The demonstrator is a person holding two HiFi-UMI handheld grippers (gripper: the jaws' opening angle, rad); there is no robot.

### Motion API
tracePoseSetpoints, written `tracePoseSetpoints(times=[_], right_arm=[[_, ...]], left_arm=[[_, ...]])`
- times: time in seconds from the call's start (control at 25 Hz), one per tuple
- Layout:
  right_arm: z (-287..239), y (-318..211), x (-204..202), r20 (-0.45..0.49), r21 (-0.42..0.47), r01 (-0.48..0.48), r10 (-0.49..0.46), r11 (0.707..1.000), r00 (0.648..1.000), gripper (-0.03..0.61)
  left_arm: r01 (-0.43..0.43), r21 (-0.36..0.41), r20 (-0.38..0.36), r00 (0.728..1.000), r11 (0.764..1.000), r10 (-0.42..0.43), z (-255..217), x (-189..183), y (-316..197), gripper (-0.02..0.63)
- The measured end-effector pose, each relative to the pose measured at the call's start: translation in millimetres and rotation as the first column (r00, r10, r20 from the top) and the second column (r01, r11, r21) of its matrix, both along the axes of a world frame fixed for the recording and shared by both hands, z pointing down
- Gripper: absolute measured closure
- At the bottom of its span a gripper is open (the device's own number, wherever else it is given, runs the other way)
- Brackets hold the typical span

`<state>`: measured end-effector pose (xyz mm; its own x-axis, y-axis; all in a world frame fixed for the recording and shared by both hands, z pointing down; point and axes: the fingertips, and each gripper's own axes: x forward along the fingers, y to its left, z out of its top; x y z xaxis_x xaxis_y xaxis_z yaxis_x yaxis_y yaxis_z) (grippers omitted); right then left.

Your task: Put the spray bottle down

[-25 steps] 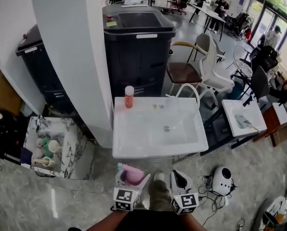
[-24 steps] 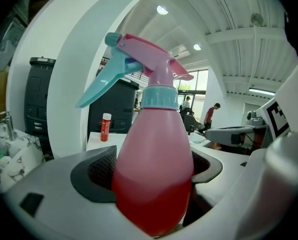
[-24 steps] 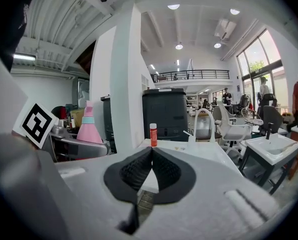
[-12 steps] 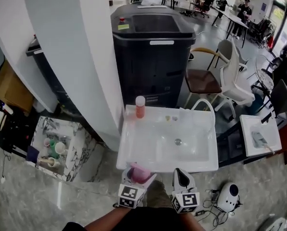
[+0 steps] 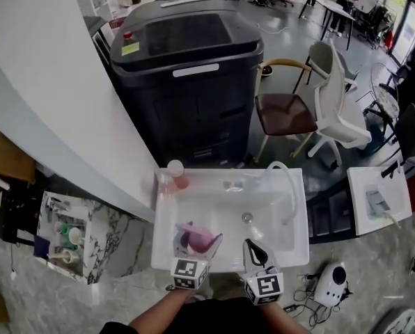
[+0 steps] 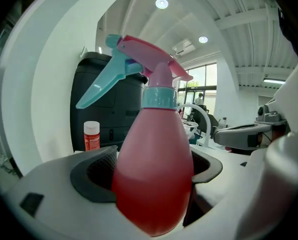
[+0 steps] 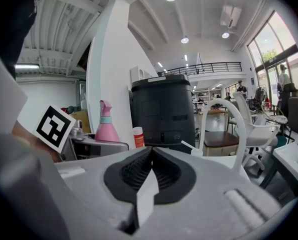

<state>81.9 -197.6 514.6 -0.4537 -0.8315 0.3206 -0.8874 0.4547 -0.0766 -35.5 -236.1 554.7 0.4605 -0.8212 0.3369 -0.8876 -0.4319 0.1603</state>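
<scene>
A pink spray bottle [image 6: 151, 174] with a teal collar and trigger stands upright between the jaws of my left gripper [image 6: 154, 181], which is shut on it. In the head view the spray bottle [image 5: 196, 239] and left gripper [image 5: 192, 250] hang over the near part of the white sink [image 5: 291, 252]. My right gripper [image 5: 255, 255] is beside it to the right, over the sink's front rim. Its jaws meet in the right gripper view [image 7: 150, 171], shut with nothing between them. From there the spray bottle [image 7: 105, 126] shows at the left.
A small red bottle with a white cap [image 5: 175, 174] stands at the sink's back left corner, a curved white faucet [image 5: 285, 179] at its back right. A white pillar [image 5: 47, 82] rises to the left, a black machine [image 5: 186, 75] behind. Chairs [image 5: 305, 110] stand right.
I have moved forward toward the sink. Both grippers, a second ago short of its front edge, are now over the basin, the spray bottle still held in the left one.
</scene>
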Motion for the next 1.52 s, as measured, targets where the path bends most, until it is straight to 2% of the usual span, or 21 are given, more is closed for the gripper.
tracePoseSetpoints(times=[0.24,0.52,0.72,0.92,1.08,1.28,1.44,1.52], right_arm=[[27,-54,18,0.000,-0.021,0.032,-0.032,0.999,0.999,0.580],[58,-100,29,-0.022,-0.056,0.072,-0.073,0.996,0.997,0.580],[82,-127,26,0.008,-0.072,0.091,-0.091,0.993,0.996,0.580],[102,-150,24,0.005,-0.111,0.094,-0.094,0.989,0.996,0.580],[114,-170,25,0.008,-0.108,0.094,-0.093,0.990,0.996,0.580],[129,-182,21,0.004,-0.132,0.105,-0.105,0.986,0.994,0.580],[139,-185,21,-0.001,-0.157,0.109,-0.110,0.982,0.994,0.580],[143,-185,23,-0.007,-0.161,0.110,-0.112,0.981,0.994,0.580]], left_arm=[[0.025,-0.017,0.013,1.000,1.000,-0.024,34,22,-64,0.192],[0.039,0.014,0.045,0.998,0.999,-0.040,73,41,-140,0.192],[0.054,0.021,0.048,0.997,0.998,-0.055,107,42,-182,0.192],[0.058,-0.008,0.062,0.996,0.998,-0.057,142,39,-211,0.192],[0.056,-0.002,0.077,0.996,0.998,-0.056,163,41,-234,0.192],[0.103,-0.045,0.012,0.995,0.994,-0.103,175,39,-256,0.192],[0.116,-0.013,0.002,0.993,0.993,-0.116,180,44,-268,0.192],[0.111,0.002,0.024,0.993,0.994,-0.111,183,47,-270,0.192]])
